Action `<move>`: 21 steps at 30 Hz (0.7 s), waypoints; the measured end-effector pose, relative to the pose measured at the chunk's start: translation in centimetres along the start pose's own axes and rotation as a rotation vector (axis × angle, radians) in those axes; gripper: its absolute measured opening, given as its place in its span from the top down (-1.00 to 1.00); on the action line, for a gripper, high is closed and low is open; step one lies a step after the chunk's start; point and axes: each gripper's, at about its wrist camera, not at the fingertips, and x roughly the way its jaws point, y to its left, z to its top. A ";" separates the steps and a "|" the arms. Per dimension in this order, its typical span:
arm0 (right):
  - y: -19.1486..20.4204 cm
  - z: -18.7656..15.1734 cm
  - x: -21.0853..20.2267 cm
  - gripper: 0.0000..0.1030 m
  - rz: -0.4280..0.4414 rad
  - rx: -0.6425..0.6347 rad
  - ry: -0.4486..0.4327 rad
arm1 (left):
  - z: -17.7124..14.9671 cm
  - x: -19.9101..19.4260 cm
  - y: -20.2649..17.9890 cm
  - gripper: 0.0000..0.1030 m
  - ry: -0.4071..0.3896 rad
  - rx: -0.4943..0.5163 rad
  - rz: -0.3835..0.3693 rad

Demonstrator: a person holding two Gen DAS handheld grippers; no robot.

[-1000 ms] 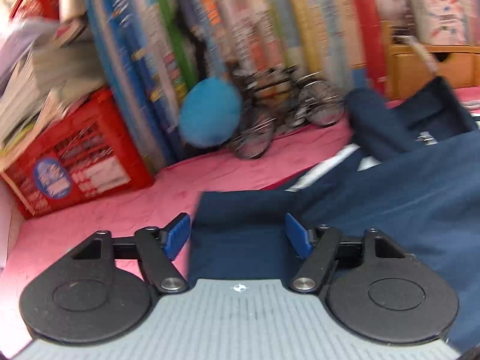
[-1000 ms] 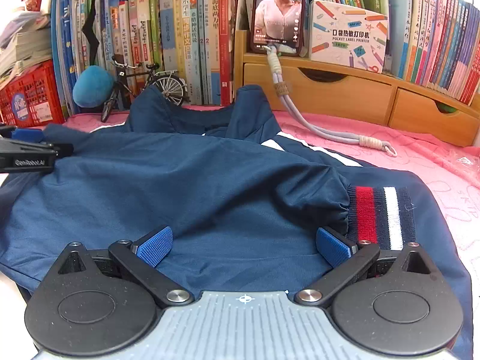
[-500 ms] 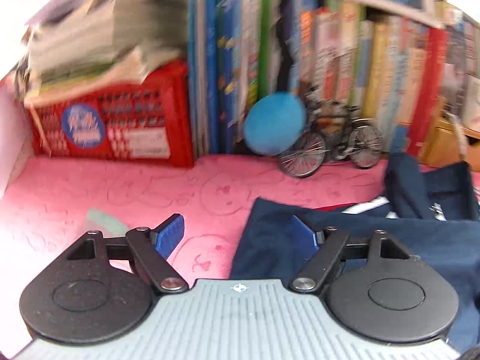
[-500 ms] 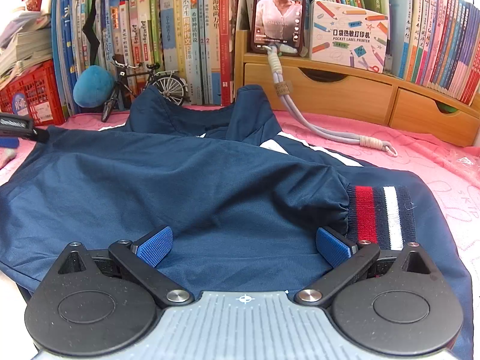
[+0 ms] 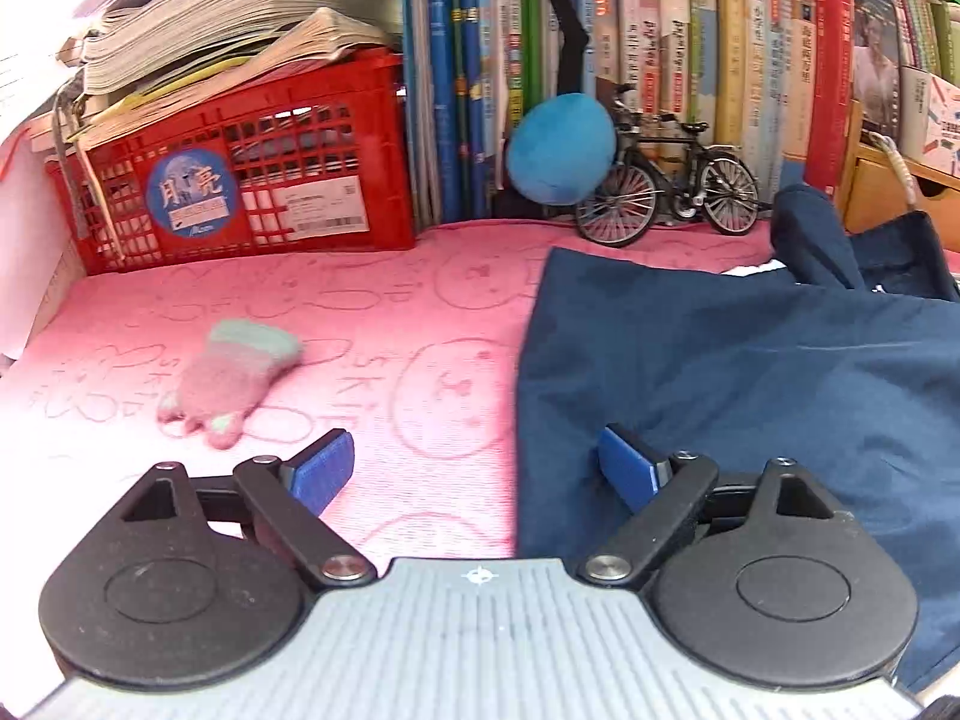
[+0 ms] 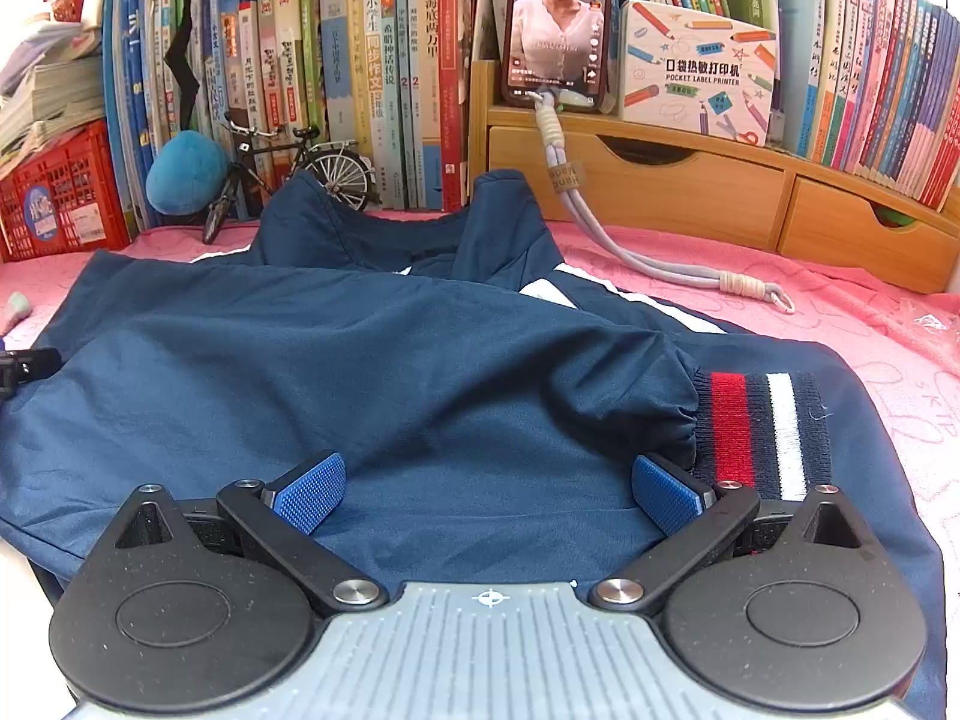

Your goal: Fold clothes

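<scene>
Now that the left tongs [image 5: 477, 468] have drawn back off the navy jacket [image 6: 372, 372], its folded-in sleeve rests released; both left and right tongs [image 6: 489, 489] gape, empty.

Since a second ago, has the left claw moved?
Yes. The left claw has swung left, off the jacket: the red crate has shifted from the view's left edge toward centre, and the jacket's edge now lies between the fingers.
</scene>
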 end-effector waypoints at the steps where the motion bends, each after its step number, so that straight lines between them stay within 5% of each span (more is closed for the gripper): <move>1: 0.0 0.0 0.0 -1.00 0.000 0.000 0.000 | 0.0 -0.1 0.0 -0.73 0.000 0.008 0.023; 4: 0.0 0.0 0.0 -1.00 0.000 0.001 0.000 | 0.0 -1.7 0.4 -0.54 -0.020 0.023 0.045; 11: -0.4 0.8 -1.1 -0.98 0.020 -0.043 0.043 | -0.3 -10.9 0.8 -0.57 -0.124 0.022 -0.096; 21: -2.0 -1.9 -19.8 -0.99 0.041 -0.012 -0.105 | -2.9 -25.1 -1.9 -0.70 -0.172 0.056 -0.244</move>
